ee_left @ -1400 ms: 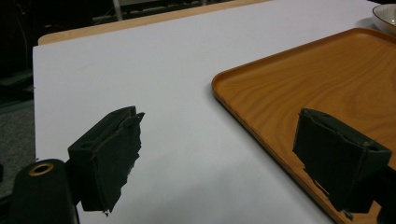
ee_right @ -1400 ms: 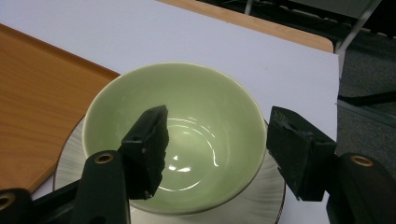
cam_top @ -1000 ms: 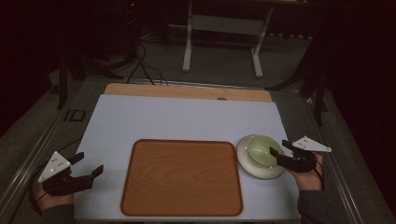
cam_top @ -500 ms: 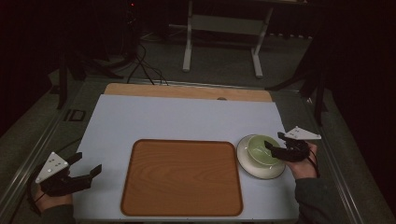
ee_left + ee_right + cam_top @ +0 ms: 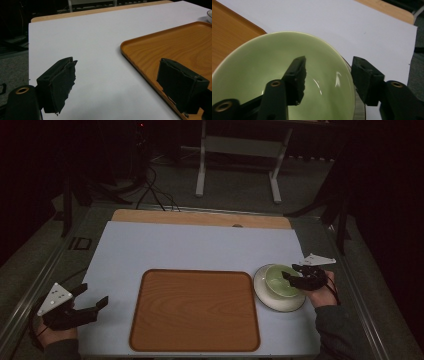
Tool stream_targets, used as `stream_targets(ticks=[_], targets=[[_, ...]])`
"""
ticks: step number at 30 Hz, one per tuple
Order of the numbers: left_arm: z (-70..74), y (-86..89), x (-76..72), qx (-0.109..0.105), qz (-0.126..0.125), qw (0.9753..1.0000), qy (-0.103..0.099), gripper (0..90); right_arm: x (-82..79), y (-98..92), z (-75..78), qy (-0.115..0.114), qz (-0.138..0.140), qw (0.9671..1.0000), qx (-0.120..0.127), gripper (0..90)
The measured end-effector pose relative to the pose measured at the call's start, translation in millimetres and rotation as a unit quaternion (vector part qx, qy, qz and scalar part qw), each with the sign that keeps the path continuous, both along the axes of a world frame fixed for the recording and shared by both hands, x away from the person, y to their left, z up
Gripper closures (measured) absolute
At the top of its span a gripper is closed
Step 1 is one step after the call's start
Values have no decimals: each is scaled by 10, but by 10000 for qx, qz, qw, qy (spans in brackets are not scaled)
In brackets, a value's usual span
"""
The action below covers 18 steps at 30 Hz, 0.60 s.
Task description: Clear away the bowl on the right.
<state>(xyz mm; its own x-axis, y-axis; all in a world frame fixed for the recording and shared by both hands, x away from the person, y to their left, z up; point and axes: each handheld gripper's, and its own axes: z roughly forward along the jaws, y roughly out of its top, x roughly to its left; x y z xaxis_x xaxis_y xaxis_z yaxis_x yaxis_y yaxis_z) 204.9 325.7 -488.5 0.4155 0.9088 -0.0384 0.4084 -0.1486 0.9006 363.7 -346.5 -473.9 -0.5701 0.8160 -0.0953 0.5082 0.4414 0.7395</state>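
Dark room, white worktop (image 5: 200, 250), wooden tray (image 5: 195, 309) at near edge, middle. High view: green bowl (image 5: 281, 281) on white plate (image 5: 278, 301) by near right corner; right claw (image 5: 295, 279) at bowl rim. Left claw (image 5: 85, 307) idle, near left corner.

Left claw view: jaws wide apart, nothing between, tray empty.

Right claw view: jaws apart, straddling bowl wall, one inside, one outside. Guess: grasp step; next calls for closing, lifting. Tray has plenty room.
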Motion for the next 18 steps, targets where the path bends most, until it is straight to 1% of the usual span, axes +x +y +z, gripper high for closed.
stream_targets(ticks=[5,10,14,18], targets=[[3,12,-8,-36,46,10000,-27,152,51,-8,29,179,-2,9998,-15,509],[3,18,-9,-54,69,10000,-32,152,94,-17,33,308,-14,9995,-111,533],[3,21,-11,-56,83,9999,-35,152,121,-20,10,359,-47,9992,-146,539],[4,25,-15,-70,94,9999,-45,152,153,-17,-25,469,-68,9987,-165,541]])
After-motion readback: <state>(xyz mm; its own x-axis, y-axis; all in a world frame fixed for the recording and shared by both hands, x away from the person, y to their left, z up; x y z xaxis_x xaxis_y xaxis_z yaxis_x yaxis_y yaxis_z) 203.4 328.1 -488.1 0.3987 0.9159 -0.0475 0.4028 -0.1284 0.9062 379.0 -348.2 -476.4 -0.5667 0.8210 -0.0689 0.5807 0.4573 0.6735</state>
